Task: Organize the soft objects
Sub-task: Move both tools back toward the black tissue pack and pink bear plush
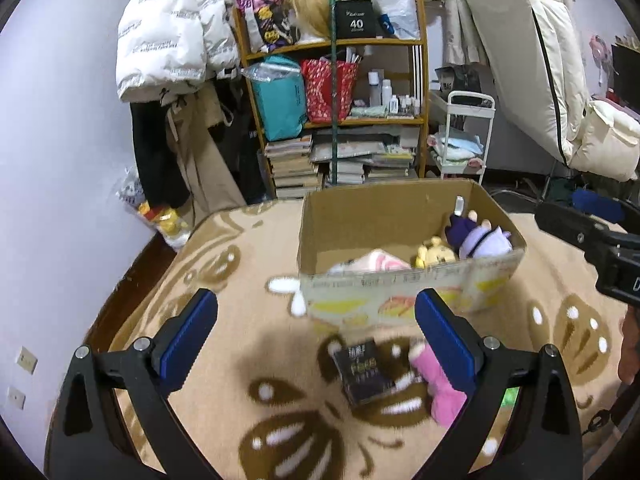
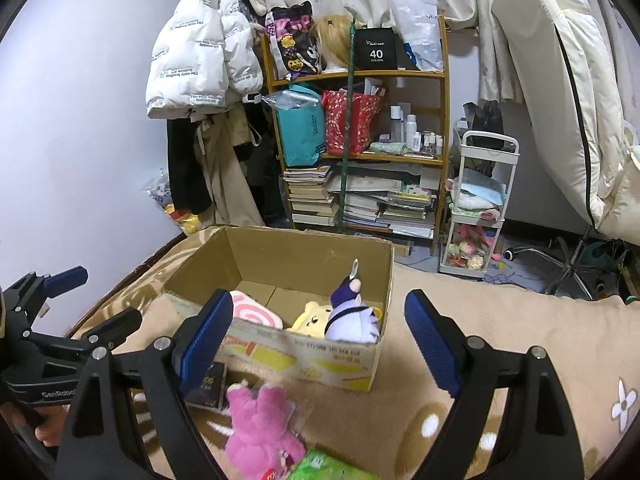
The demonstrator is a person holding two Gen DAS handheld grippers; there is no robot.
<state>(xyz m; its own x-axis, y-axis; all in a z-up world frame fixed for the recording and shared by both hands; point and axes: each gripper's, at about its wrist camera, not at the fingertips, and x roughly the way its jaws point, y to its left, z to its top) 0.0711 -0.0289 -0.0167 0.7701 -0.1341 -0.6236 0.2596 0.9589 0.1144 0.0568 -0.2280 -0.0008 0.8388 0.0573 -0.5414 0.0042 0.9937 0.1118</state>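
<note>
- we see the pink plush (image 2: 260,428) lying on the brown patterned blanket (image 2: 500,320), just in front of the cardboard box (image 2: 332,360) and beside a small dark box (image 2: 208,386).
- in the left wrist view the pink plush (image 1: 438,392) sits partly behind our left tool's right finger, next to the small dark box (image 1: 366,372).
- inside the cardboard box (image 1: 400,296) we find a purple plush (image 2: 352,316), a yellow plush (image 2: 310,318) and a pink-and-white swirl cushion (image 2: 256,308).
- a green packet (image 2: 324,466) lies touching the pink plush at the bottom edge.
- our left tool (image 1: 316,340) is spread wide, holding nothing, above the blanket.
- our right tool (image 2: 320,346) is also spread wide and empty, hanging over the box's front wall.
- behind the box stands a wooden shelf (image 2: 360,160) with books and bags, and a white cart (image 2: 476,220) to its right.
</note>
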